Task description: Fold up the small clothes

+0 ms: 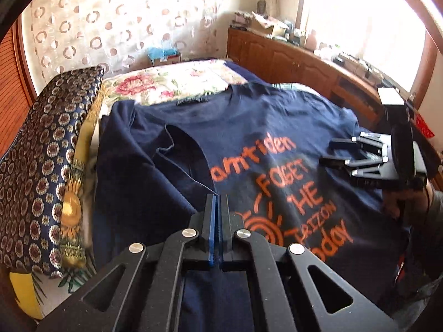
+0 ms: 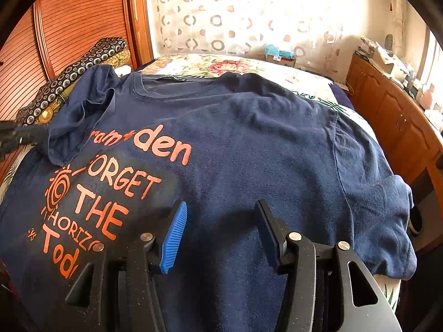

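A navy T-shirt with orange lettering lies front up on the bed, collar at the far side. My left gripper is shut on the hem of the shirt's left sleeve, which is drawn inward over the chest. In the right wrist view that sleeve rises in a fold toward the blurred left gripper at the left edge. My right gripper hovers open over the shirt's middle with nothing between its blue pads. It also shows in the left wrist view, as the right gripper held by a hand.
A patterned cushion lies along the bed's left side. A floral bedcover shows beyond the collar. A wooden cabinet with clutter on top runs along the right. The shirt's other sleeve droops over the bed's right edge.
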{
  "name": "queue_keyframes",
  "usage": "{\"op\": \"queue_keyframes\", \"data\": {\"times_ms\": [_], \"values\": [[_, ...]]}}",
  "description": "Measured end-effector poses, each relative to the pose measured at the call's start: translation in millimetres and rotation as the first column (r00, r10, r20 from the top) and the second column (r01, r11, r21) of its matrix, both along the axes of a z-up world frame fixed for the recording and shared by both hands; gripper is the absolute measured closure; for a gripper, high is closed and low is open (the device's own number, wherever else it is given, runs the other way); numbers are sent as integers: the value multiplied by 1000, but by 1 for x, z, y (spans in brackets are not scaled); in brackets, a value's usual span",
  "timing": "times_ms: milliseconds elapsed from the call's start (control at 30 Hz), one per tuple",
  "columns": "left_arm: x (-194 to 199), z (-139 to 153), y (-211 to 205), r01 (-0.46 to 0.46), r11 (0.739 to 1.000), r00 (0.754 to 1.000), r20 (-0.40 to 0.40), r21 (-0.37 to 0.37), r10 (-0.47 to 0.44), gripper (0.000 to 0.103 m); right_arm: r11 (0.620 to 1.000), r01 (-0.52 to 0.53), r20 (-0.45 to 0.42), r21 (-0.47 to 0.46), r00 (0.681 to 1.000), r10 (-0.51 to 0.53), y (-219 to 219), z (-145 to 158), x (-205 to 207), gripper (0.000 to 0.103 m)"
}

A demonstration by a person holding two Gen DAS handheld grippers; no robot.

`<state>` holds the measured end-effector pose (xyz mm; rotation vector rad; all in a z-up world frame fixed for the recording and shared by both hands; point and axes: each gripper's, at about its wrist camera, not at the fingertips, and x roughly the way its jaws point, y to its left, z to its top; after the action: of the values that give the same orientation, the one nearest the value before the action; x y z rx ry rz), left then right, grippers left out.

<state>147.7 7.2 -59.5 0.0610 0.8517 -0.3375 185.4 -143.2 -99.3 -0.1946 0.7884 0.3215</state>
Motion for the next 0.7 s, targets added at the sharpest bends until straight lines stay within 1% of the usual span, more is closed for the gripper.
{"op": "queue_keyframes", "data": {"times_ms": [67, 100, 133, 167, 200, 233, 267, 300, 333, 367, 433, 700], "values": [[1, -3, 0, -15, 1000, 1000, -6, 10, 15, 101, 1000, 0, 0, 0, 1000, 0, 0, 0, 0, 49], [0, -3, 1, -17, 1000, 1000, -6, 7, 17, 99, 1000, 0, 0, -1, 1000, 0, 0, 0, 0, 49], [1, -3, 2, -20, 1000, 1000, -6, 2, 20, 88, 1000, -1, 0, -1, 1000, 1, 0, 0, 0, 49], [2, -2, 3, -23, 1000, 1000, -1, -3, 23, 81, 1000, 0, 0, 0, 1000, 0, 0, 0, 0, 49], [2, -1, 5, -27, 1000, 1000, 5, -10, 27, 64, 1000, 0, 0, 0, 1000, 0, 0, 0, 0, 49], [3, -1, 5, -33, 999, 999, 11, -16, 33, 56, 1000, 0, 0, -1, 1000, 0, 0, 0, 0, 49], [5, 0, 6, -41, 999, 999, 13, -16, 41, 53, 1000, 0, 0, -1, 1000, 0, 0, 0, 0, 49], [6, 0, 6, -49, 999, 999, 17, -12, 49, 45, 1000, 0, 0, 0, 1000, 0, 0, 0, 0, 49], [8, 0, 6, -57, 998, 998, 25, -8, 57, 34, 1000, 0, 0, 0, 1000, 0, 0, 0, 0, 49], [10, 0, 6, -64, 998, 997, 31, -9, 64, 30, 1000, 0, 0, -1, 1000, 0, 0, 0, 0, 49], [14, -3, 5, -73, 997, 997, 28, -9, 73, 29, 1000, 0, 0, -1, 1000, 0, 0, 0, 0, 49], [28, -25, 0, -109, 993, 994, -5, 39, 109, 29, 1000, -1, 0, -2, 1000, 1, 1, 0, 0, 47]]}}
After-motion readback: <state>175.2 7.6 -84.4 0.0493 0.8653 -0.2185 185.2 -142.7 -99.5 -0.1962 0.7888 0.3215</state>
